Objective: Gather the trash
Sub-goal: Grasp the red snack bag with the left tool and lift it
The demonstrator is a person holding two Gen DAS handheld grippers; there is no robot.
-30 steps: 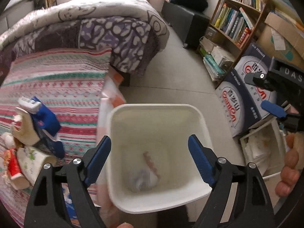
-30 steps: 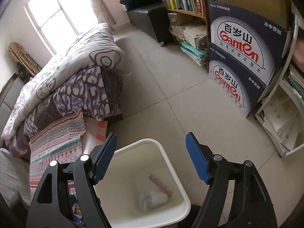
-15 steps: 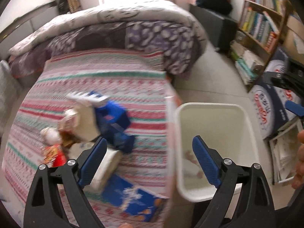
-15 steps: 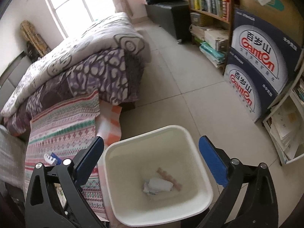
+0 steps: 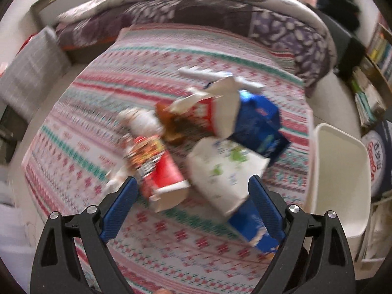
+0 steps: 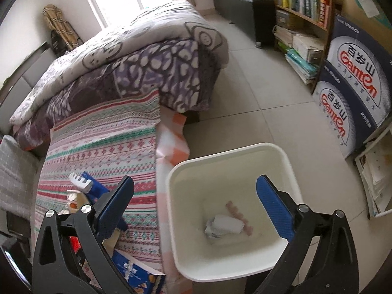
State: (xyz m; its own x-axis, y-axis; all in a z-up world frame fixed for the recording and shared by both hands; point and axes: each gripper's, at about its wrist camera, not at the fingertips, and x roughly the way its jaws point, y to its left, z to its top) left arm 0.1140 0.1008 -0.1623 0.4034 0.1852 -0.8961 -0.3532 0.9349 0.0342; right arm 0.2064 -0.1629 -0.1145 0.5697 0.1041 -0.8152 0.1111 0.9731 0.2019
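Left tongs (image 5: 191, 208) spread wide, nothing between the blue pads; the opening widened over the last second, then levelled off. They hang above the striped bedspread (image 5: 103, 112), pointing steeply down at a heap of trash. Directly ahead: a red snack box (image 5: 163, 178) lying open-ended, and just right of it a white carton with green print (image 5: 225, 171). A flat blue box (image 5: 250, 225) lies under the white carton's near corner, close to the right pad. Behind these, a dark blue carton (image 5: 259, 127), a torn red-and-white carton (image 5: 210, 112) and a white bottle (image 5: 142, 122), all bunched together; view is motion-blurred.

Right tongs (image 6: 196, 203) also released, pads far apart and empty, having just swung open to their fullest. They hover over the white bin (image 6: 176, 220), which stands on the tiled floor (image 6: 245, 98) against the bed's edge. Inside the bin: a crumpled white wrapper (image 6: 223, 226) and a pink strip (image 6: 238, 214) touching it. Beyond, a folded quilt (image 6: 147, 61), a bookshelf (image 6: 303, 7), stacked water cases (image 6: 350, 93)
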